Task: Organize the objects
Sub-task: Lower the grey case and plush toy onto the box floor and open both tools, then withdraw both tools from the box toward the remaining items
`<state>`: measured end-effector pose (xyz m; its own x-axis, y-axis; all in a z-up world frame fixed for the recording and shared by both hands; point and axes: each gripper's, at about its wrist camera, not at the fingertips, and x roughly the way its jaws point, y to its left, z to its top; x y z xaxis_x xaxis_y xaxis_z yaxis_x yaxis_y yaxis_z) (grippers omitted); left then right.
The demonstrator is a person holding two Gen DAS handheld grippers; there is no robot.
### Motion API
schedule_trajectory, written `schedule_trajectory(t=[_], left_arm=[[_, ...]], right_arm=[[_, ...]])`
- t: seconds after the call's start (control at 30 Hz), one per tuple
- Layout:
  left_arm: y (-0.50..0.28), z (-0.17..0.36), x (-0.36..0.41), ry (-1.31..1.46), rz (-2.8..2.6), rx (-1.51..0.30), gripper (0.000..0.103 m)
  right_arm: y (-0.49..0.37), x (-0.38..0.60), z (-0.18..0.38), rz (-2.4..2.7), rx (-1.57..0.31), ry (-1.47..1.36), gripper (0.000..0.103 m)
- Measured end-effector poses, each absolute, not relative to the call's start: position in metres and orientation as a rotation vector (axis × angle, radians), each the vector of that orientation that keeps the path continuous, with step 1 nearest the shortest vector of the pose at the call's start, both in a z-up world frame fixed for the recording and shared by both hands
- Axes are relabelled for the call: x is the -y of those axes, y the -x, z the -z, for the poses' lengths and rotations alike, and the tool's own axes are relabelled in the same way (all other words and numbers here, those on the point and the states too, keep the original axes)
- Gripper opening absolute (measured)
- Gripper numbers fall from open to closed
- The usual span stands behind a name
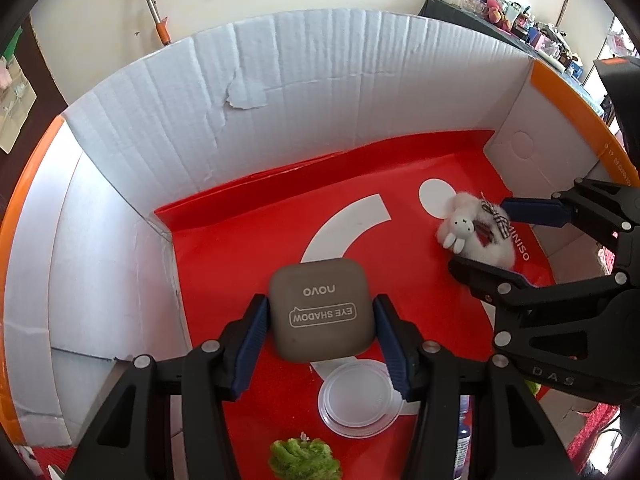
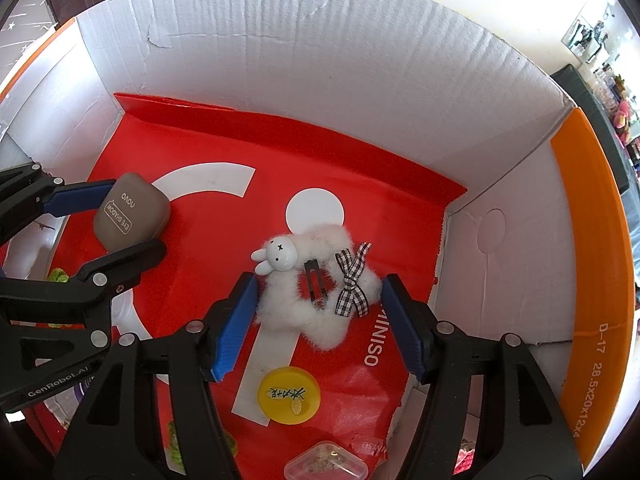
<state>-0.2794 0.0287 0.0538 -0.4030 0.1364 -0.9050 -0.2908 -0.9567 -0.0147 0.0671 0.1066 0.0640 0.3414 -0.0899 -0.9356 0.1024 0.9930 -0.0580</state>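
A white cardboard box (image 1: 320, 72) with a red bag lining its floor (image 1: 248, 248) fills both views. My left gripper (image 1: 320, 334) is shut on a taupe "novo EYE SHADOW" case (image 1: 320, 312), held inside the box; the case also shows in the right wrist view (image 2: 130, 212). My right gripper (image 2: 316, 320) is open, its blue fingers either side of a fluffy white hair clip with a bunny and checked bow (image 2: 316, 284), which lies on the red floor; the clip also shows in the left wrist view (image 1: 476, 232).
A clear round lid (image 1: 360, 396) and a green fuzzy item (image 1: 304, 460) lie below the left gripper. A yellow round tin (image 2: 289, 395) and a small clear case (image 2: 326, 466) lie near the right gripper. The box's orange rim (image 2: 592, 280) stands at right.
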Motion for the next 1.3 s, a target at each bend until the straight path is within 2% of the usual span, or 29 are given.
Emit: schedule_trajectory(t=[0.23,0.87,1.13,1.23,1.3], left_arm=[[0.269,-0.06,-0.021,1.516,-2.446,-0.205,0.06],[0.225,-0.069,-0.022,1.454,-2.487,-0.167,0.06],[0.226,-0.087,-0.011,1.372,-2.549,-0.126,0.066],[0.227,-0.096,-0.008,1.335,-2.572,-0.099,0.066],[0.218,-0.101,-0.004,1.304,-2.591,-0.07,0.066]], right_arm=[[-0.065,-0.109,-0.061,0.124,-1.215,0.0,0.065],[-0.042,-0.108,-0.082,0.12,-1.157,0.004,0.065],[-0.016,-0.108,-0.101,0.115,-1.095,-0.025,0.065],[-0.005,-0.143,-0.114,0.134,-1.061,-0.006,0.072],[0.01,-0.122,-0.118,0.144,-1.028,-0.006,0.073]])
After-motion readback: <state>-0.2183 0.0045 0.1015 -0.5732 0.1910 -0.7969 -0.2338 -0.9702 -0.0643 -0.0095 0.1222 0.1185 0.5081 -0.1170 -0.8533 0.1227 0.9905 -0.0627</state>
